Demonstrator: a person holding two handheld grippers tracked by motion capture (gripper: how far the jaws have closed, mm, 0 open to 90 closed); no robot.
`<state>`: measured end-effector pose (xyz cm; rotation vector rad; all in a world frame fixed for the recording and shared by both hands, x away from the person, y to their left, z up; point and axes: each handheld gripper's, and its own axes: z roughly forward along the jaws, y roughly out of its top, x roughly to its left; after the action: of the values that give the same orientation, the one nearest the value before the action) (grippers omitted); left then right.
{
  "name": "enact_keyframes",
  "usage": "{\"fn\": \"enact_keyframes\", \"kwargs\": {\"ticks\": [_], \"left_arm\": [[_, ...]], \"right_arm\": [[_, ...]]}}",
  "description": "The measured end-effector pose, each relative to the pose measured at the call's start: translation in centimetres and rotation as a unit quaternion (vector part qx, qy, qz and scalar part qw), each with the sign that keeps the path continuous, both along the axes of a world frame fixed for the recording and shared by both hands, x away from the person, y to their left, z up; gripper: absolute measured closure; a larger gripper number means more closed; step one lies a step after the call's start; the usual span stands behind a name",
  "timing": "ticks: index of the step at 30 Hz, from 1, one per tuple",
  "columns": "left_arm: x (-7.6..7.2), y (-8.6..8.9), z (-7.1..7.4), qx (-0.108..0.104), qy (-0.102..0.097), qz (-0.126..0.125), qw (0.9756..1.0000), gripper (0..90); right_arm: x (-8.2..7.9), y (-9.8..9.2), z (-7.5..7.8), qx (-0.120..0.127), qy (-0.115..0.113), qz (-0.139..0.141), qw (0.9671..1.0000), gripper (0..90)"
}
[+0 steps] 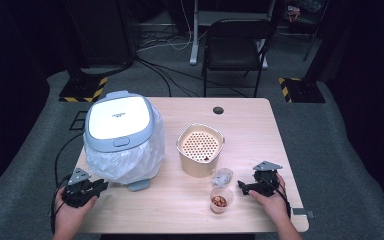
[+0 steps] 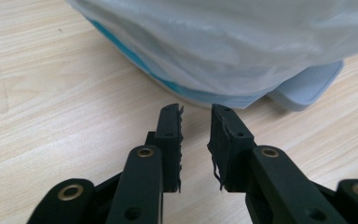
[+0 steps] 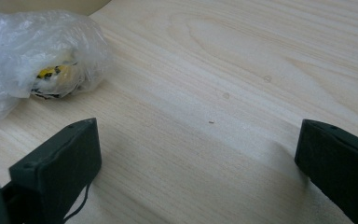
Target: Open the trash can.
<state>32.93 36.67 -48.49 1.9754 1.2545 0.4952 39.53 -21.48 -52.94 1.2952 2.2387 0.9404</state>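
At table (image 1: 260, 125) near edge: left gripper (image 1: 96, 188) slightly apart by bin (image 1: 122, 137); right gripper (image 1: 243, 187) wide apart

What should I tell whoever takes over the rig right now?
Left gripper: jaws narrowly apart, empty, by the bagged bin's base.
Right gripper: jaws wide, empty, beside the clear cup of reddish bits.
Crumpled plastic wrap lies between the cup and the beige perforated basket.
Bin lid is shut.
Nothing is held; no step visibly done.
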Motion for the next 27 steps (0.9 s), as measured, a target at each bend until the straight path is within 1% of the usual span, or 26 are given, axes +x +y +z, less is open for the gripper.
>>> {"fn": "enact_keyframes", "kwargs": {"ticks": [1, 3, 4, 5, 7, 8, 10, 12, 15, 16, 17, 19, 20, 21, 25, 27], "left_arm": [[-0.1, 0.0, 0.1, -0.003, 0.000, -0.002, 1.0000, 73.4], [-0.5, -0.2, 0.3, -0.017, 0.002, -0.002, 0.9998, 73.6], [-0.7, -0.2, 0.4, -0.018, 0.004, -0.008, 0.9998, 73.5], [-0.9, -0.2, 0.5, -0.025, 0.005, -0.010, 0.9996, 73.6], [-1.3, -0.4, 0.5, -0.027, 0.003, -0.015, 0.9995, 73.0], [-1.5, -0.5, 0.6, -0.025, 0.005, -0.019, 0.9995, 71.8], [-1.9, -0.8, 0.8, -0.026, 0.002, -0.020, 0.9995, 69.2], [-2.3, -1.0, 0.9, -0.027, 0.003, -0.023, 0.9994, 69.0], [-2.7, -1.5, 1.2, -0.030, 0.000, -0.032, 0.9991, 72.6], [-2.8, -1.7, 1.2, -0.031, 0.001, -0.030, 0.9991, 73.8], [-2.9, -1.8, 1.4, -0.031, 0.008, -0.031, 0.9990, 73.9], [-3.0, -2.0, 1.5, -0.043, 0.007, -0.029, 0.9987, 75.2], [-3.0, -2.2, 1.5, -0.047, 0.001, -0.028, 0.9985, 75.7], [-3.1, -2.3, 1.7, -0.046, 0.004, -0.034, 0.9984, 76.7], [-3.1, -3.1, 1.9, -0.044, -0.002, -0.055, 0.9975, 79.4], [-3.1, -3.5, 1.9, -0.038, -0.006, -0.068, 0.9969, 80.5]], "right_arm": [[0.0, 0.0, 0.0, 0.000, 0.000, 0.000, 1.0000, 0.0], [0.0, 0.0, 0.0, 0.000, 0.000, -0.001, 1.0000, 0.0], [0.0, 0.0, 0.0, 0.000, 0.000, -0.001, 1.0000, 0.0], [0.0, 0.0, 0.0, 0.000, 0.000, -0.001, 1.0000, 0.0], [0.0, 0.0, 0.0, 0.000, -0.001, -0.002, 1.0000, 0.0], [0.0, 0.0, 0.0, 0.000, 0.000, -0.003, 1.0000, 0.0], [0.0, 0.0, 0.0, 0.000, 0.000, -0.003, 1.0000, 0.0], [0.0, 0.0, 0.0, 0.000, -0.001, -0.002, 1.0000, 0.0], [0.0, 0.0, 0.0, 0.000, 0.000, -0.002, 1.0000, 0.0], [0.0, 0.0, 0.0, 0.000, 0.000, -0.003, 1.0000, 0.0], [0.0, 0.0, 0.0, 0.000, 0.000, -0.003, 1.0000, 0.0], [0.0, 0.0, 0.0, 0.000, 0.000, -0.003, 1.0000, 0.0], [0.0, 0.0, 0.0, 0.000, -0.001, -0.002, 1.0000, 0.0], [0.0, 0.0, 0.0, 0.000, -0.001, -0.002, 1.0000, 0.0], [0.0, 0.0, 0.0, 0.000, 0.000, -0.002, 1.0000, 0.0], [0.0, 0.0, 0.0, 0.000, -0.001, -0.002, 1.0000, 0.0]]}}
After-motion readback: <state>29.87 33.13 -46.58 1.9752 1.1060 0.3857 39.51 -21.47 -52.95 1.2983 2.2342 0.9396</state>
